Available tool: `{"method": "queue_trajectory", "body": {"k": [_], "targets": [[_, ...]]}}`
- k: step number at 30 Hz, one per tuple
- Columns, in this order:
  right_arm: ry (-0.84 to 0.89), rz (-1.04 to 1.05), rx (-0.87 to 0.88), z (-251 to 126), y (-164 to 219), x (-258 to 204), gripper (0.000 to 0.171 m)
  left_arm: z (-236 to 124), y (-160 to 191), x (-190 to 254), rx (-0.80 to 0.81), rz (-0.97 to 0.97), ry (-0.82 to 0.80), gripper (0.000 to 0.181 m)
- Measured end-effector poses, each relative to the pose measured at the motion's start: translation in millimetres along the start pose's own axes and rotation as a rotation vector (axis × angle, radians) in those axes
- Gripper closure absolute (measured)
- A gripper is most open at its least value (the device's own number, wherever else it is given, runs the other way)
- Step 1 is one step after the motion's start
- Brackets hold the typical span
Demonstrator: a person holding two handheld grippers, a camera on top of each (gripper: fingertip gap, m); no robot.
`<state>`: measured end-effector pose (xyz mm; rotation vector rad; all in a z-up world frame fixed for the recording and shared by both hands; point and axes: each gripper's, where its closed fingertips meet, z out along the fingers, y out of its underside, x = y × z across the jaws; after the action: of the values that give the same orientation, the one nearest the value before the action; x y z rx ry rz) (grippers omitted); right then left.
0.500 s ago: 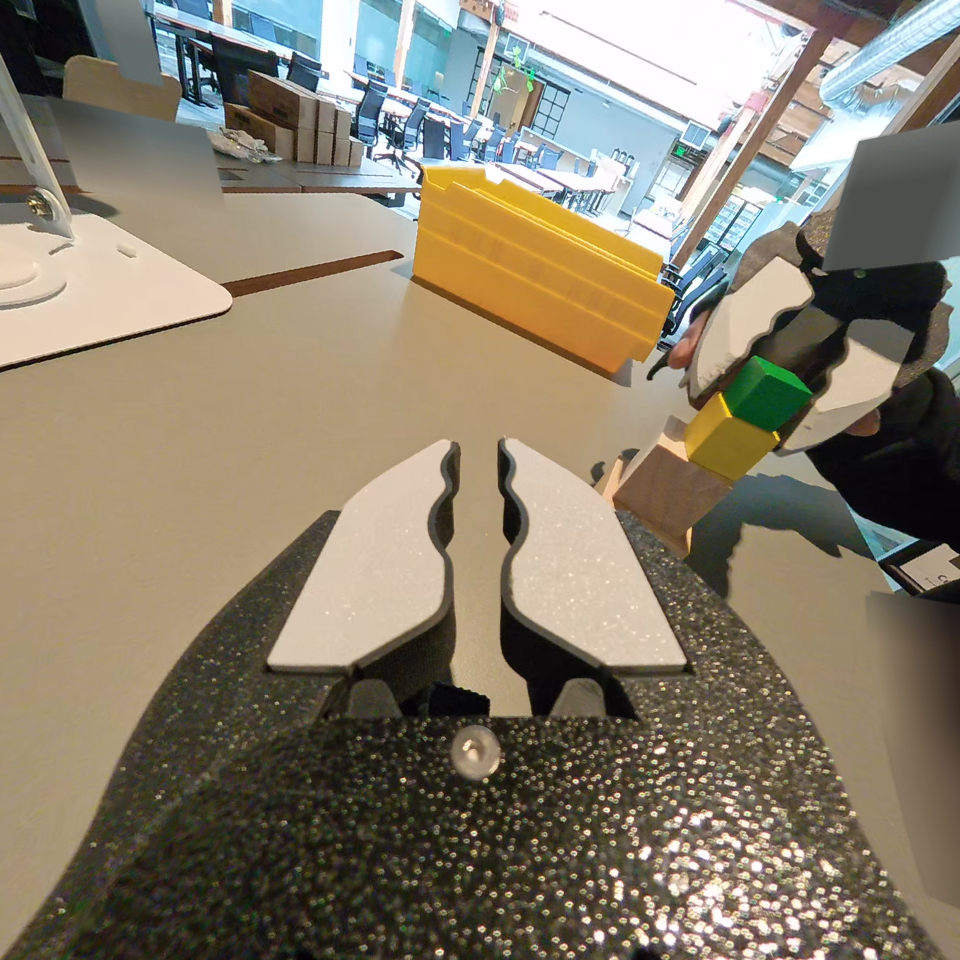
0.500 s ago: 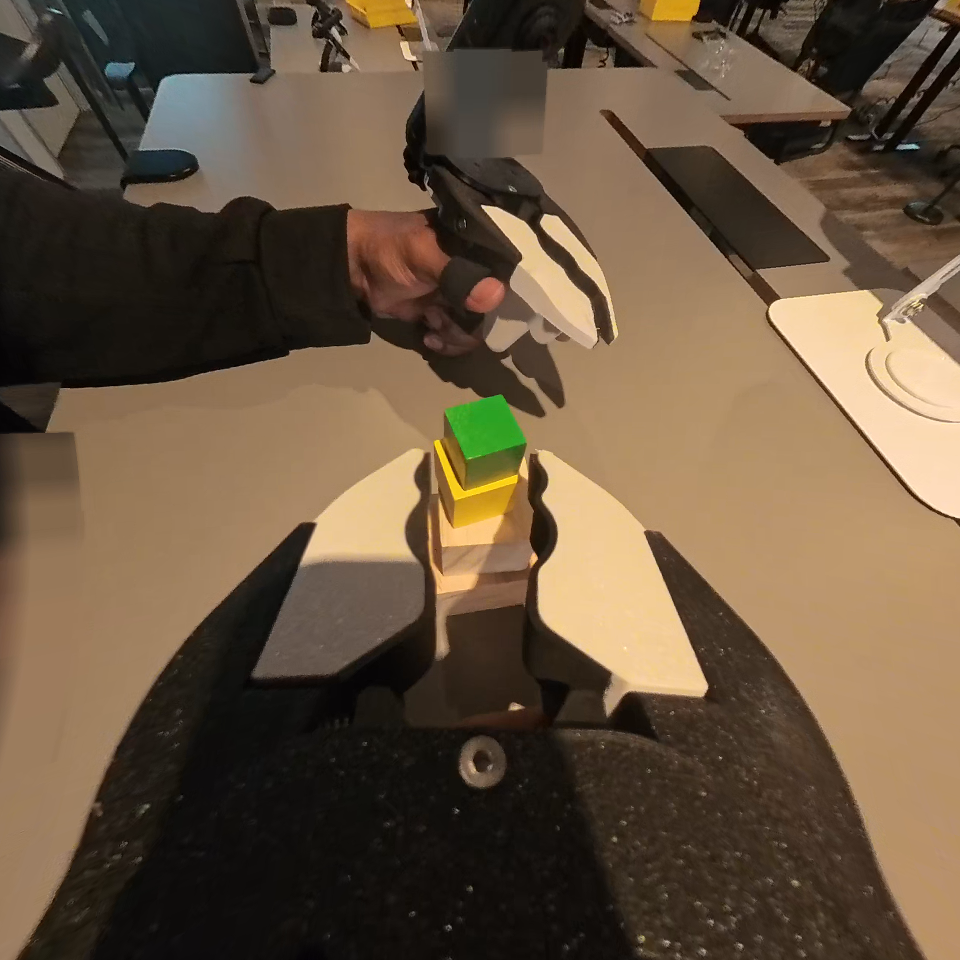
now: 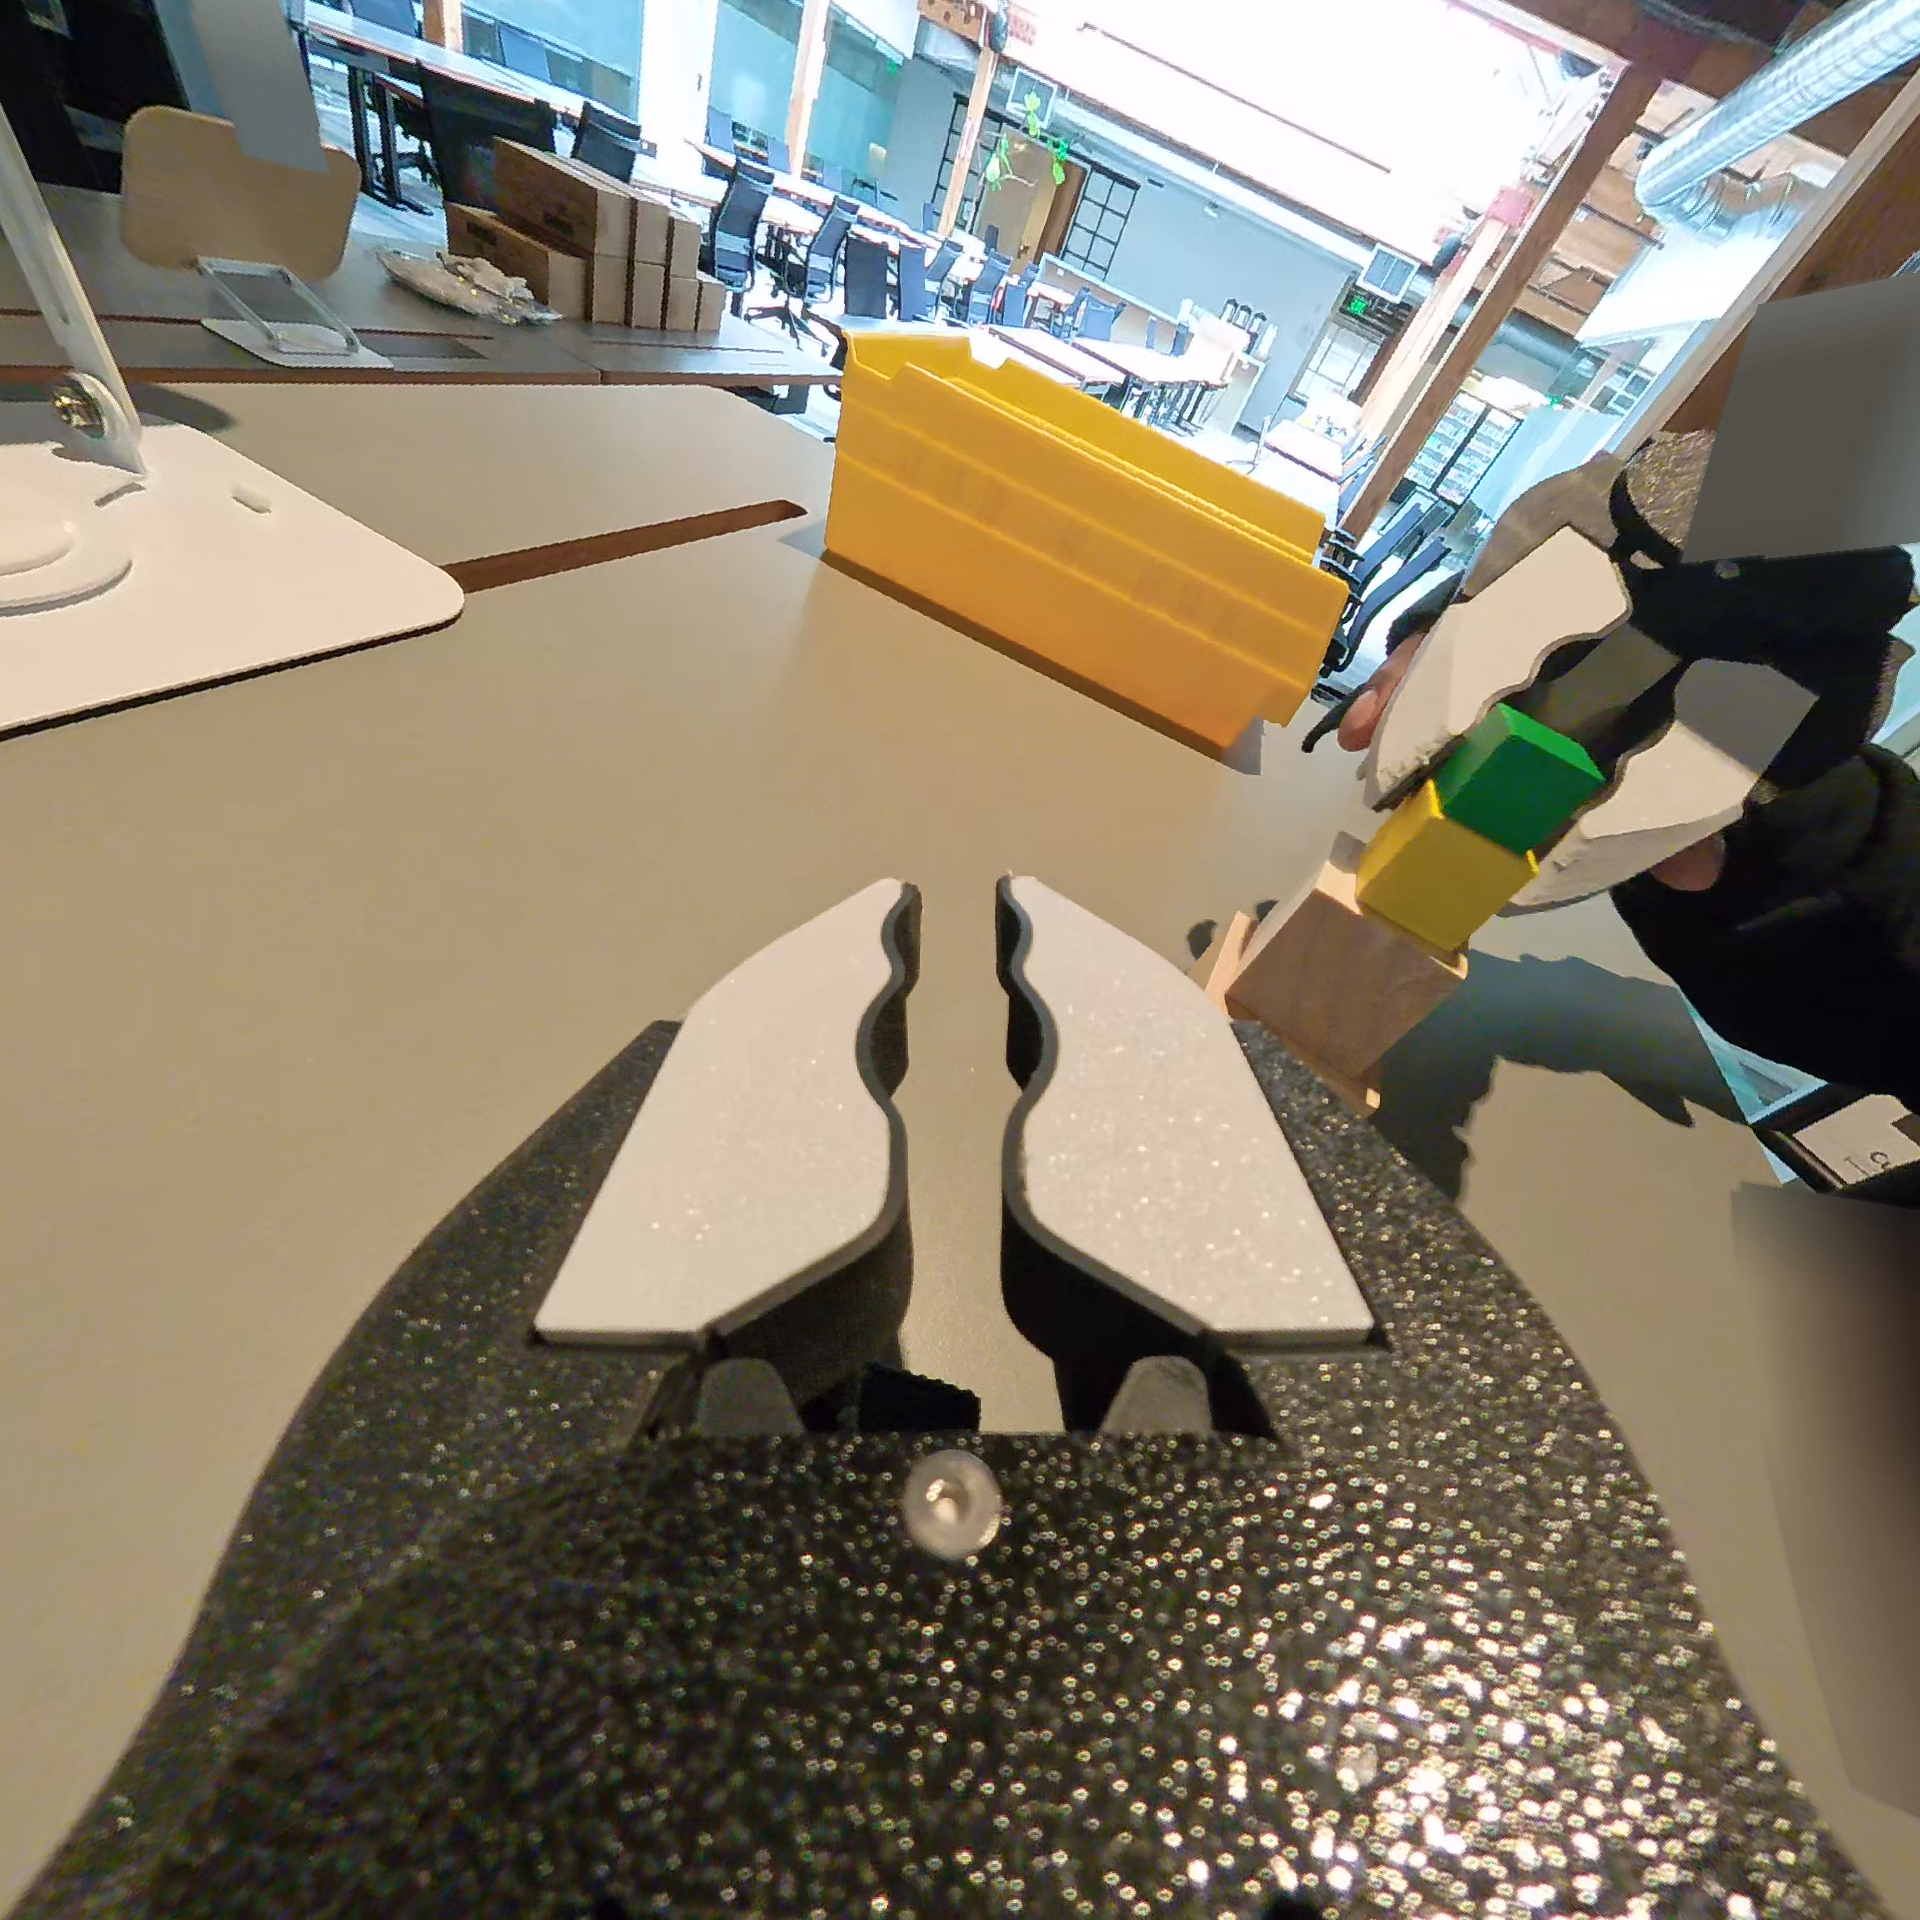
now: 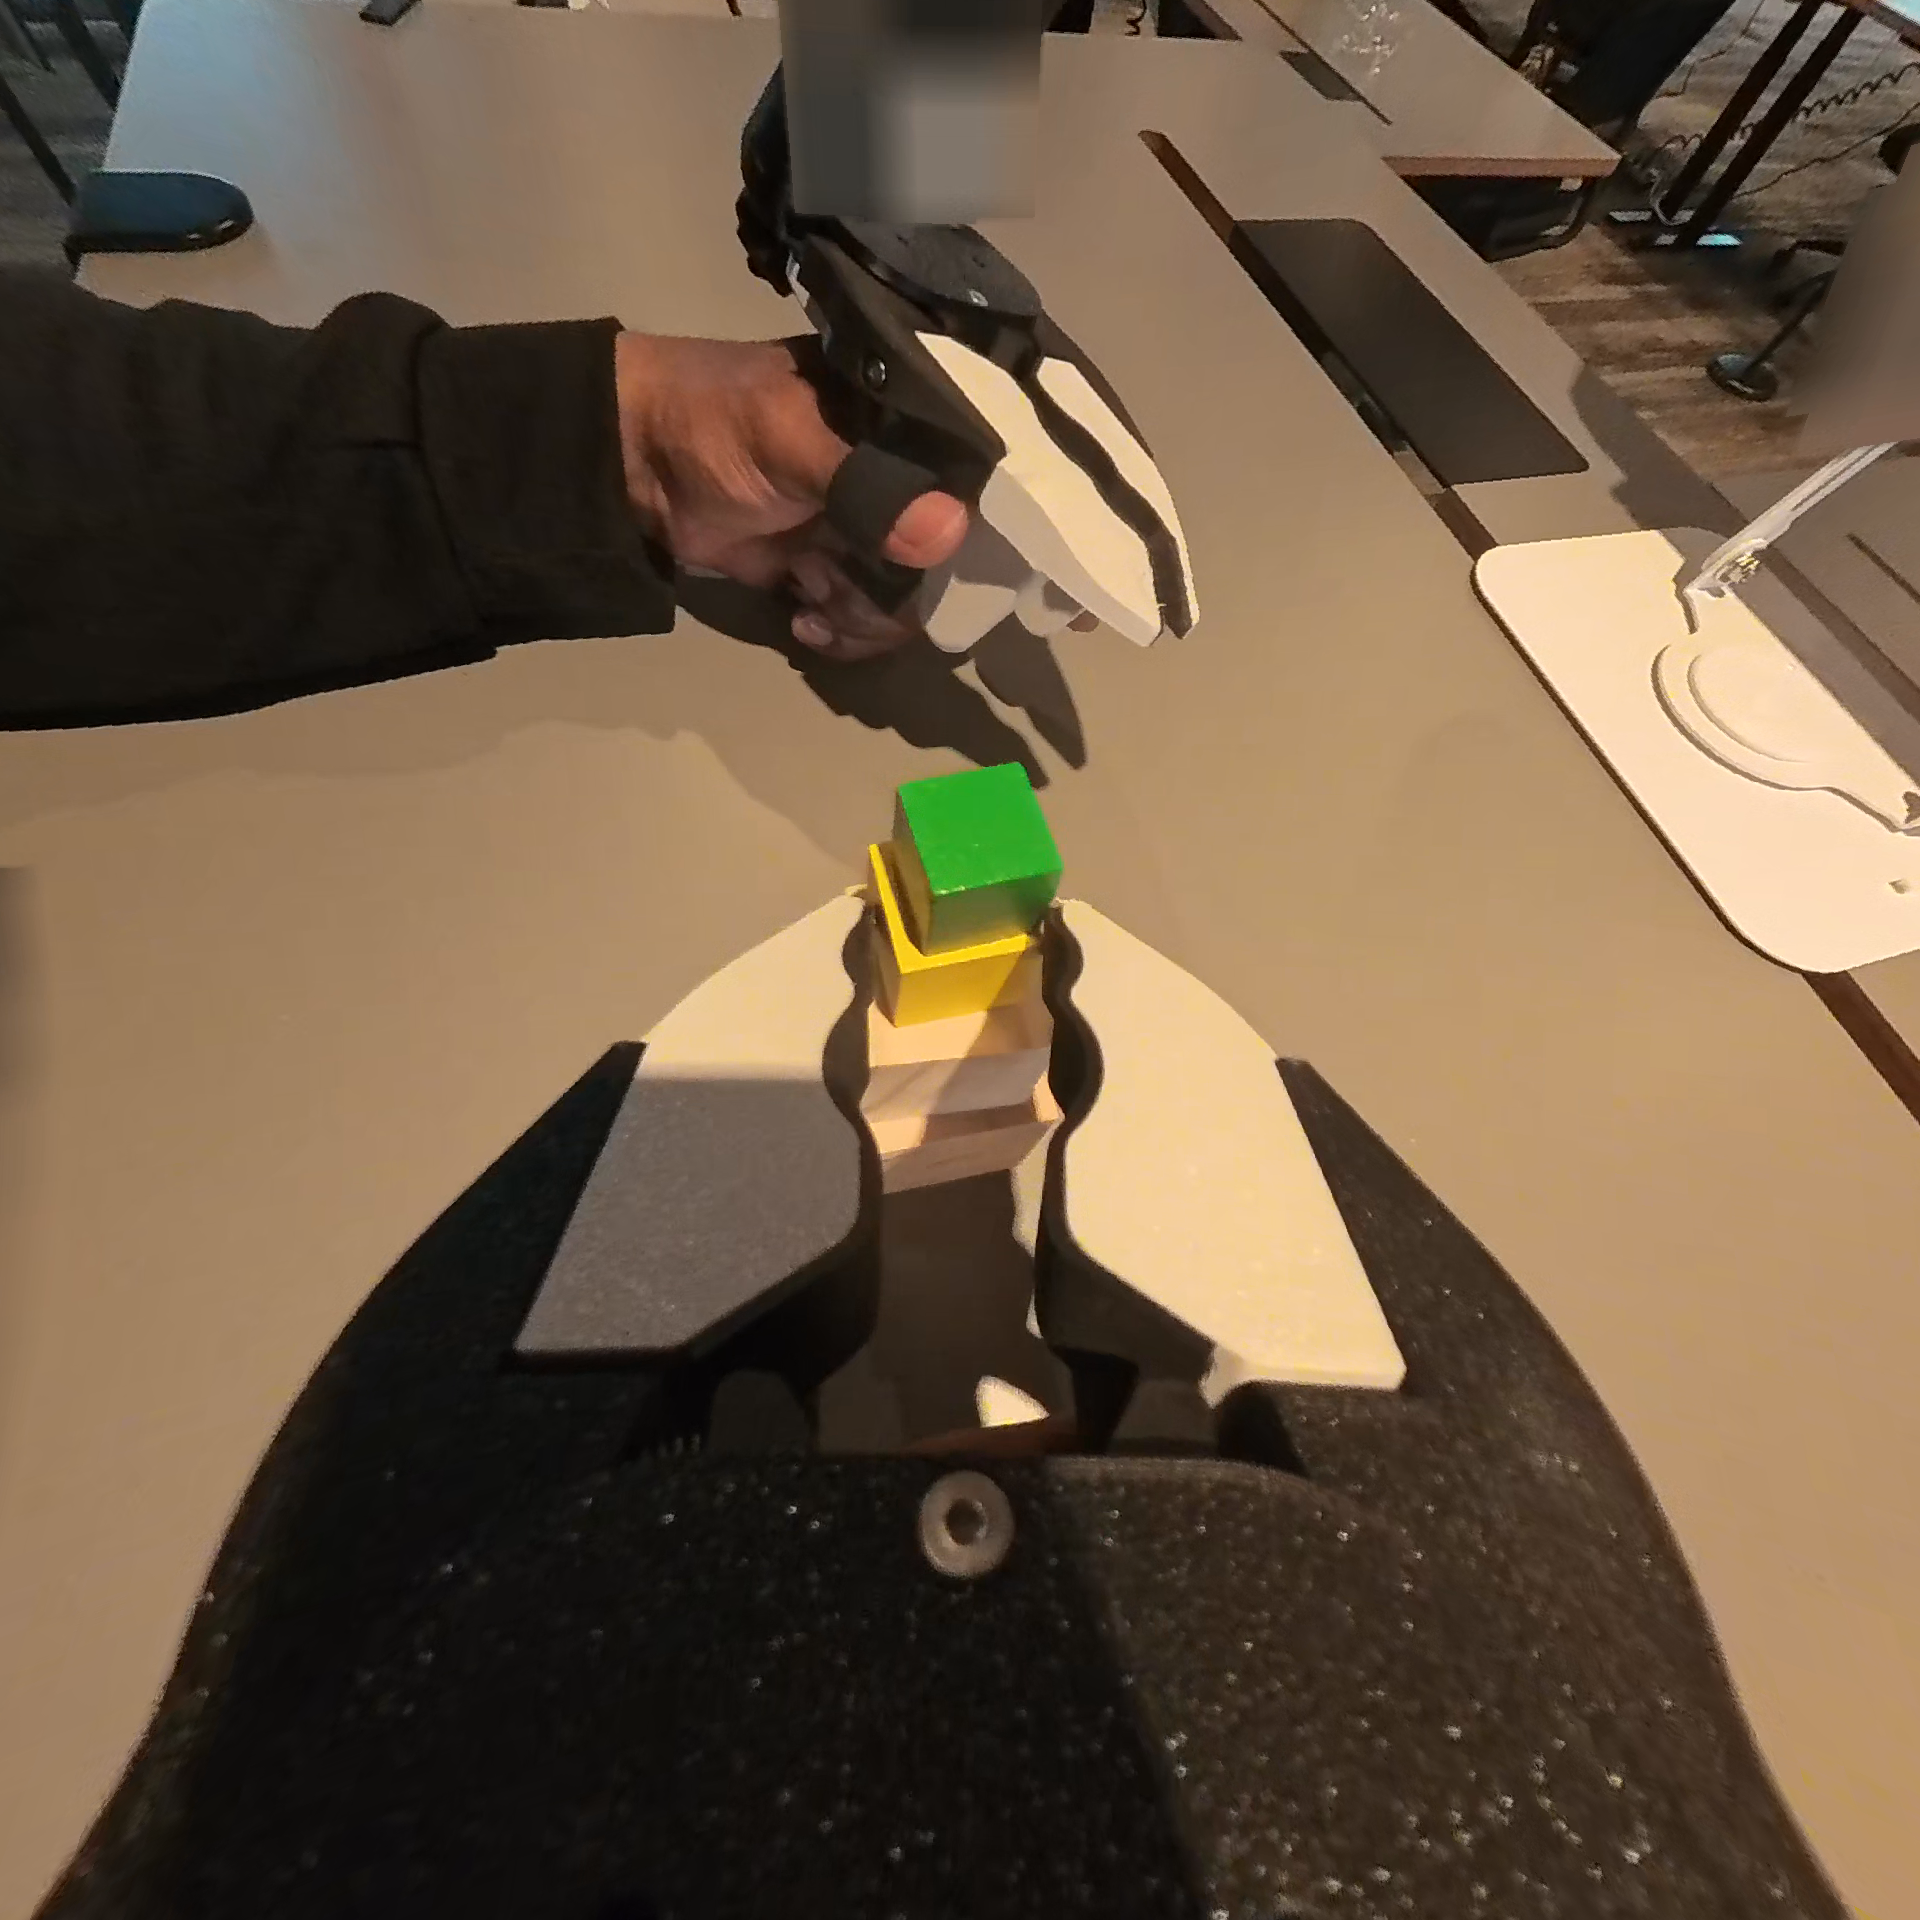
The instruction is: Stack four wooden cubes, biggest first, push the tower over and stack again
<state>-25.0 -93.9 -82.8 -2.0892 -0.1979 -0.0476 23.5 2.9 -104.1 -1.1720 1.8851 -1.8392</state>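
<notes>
A tower of cubes stands on the grey table (image 4: 1351, 831): two plain wooden cubes (image 4: 961, 1101) at the bottom, a yellow cube (image 4: 945, 977) on them, and a green cube (image 4: 977, 852) on top, turned a little. My right gripper (image 4: 961, 920) comes down over the tower, its jaws closed against the sides of the green cube. In the left wrist view the tower shows at the right, with the green cube (image 3: 1517, 779) between the right gripper's fingers (image 3: 1475, 665). My left gripper (image 3: 956, 904) is empty, its jaws nearly together, hovering left of the tower.
A yellow plastic bin (image 3: 1070, 551) stands on the table beyond the tower. A white flat base plate with a stand (image 3: 156, 561) lies at the far left; it also shows in the right wrist view (image 4: 1662, 748). A person's hand (image 4: 727, 468) holds the left gripper. The tips of one gripper are about 12 cm away from the tips of the other.
Almost nothing has moved. Both grippers and the tower keep their places, and the right gripper's opening is unchanged.
</notes>
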Motion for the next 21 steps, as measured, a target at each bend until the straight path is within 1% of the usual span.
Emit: {"method": "queue_trajectory", "body": {"k": [7,16,21], "targets": [[0.012,0.006,-0.014,0,2,1,0.140,0,0,0,-0.002,0.002,0.000,0.168],[0.025,0.019,-0.016,-3,9,1,0.117,0,0,0,0.000,0.001,0.002,0.168],[0.011,0.068,0.067,-19,20,0,0.113,-1,-2,-1,0.011,0.010,-0.007,0.168]]}}
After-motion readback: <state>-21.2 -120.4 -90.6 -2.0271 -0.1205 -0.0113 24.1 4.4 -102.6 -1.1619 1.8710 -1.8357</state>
